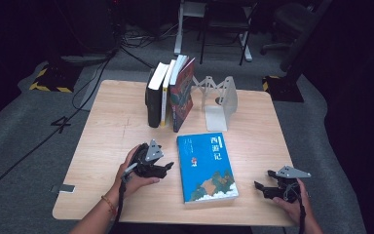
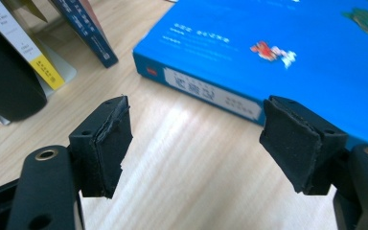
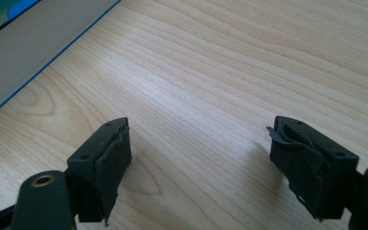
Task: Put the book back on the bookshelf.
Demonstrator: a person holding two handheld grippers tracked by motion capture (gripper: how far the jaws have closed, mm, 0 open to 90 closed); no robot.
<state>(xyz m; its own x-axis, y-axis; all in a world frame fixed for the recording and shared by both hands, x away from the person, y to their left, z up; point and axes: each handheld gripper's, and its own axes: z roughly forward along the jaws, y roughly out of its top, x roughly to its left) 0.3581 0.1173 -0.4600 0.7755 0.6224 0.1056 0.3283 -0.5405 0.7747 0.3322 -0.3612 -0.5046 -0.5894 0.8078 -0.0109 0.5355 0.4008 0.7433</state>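
Dark floor and trailing cables surround a pale wooden worktop (image 1: 112, 131), and near its front edge a thick blue book (image 1: 207, 168) lies flat, cover up, spine toward the person's left. It looks like a stiff, fairly heavy paperback with a glossy cover, so the pads may slip on its face; the safer hold is probably across the thickness at the spine or the long page edge, once one side is tipped up off the wood.

Just left of the spine, the left hand-held gripper (image 1: 168, 166) points at the book with its jaws spread wide and nothing between them; its own view has the spine close ahead. Well off to the book's right, the right hand-held gripper (image 1: 259, 186) rests low over bare wood, jaws likewise wide apart and empty, the page edge (image 3: 33, 45) ahead.

Behind the book, a row of books (image 1: 168, 95) stands leaning beside a white bookend (image 1: 221, 100).
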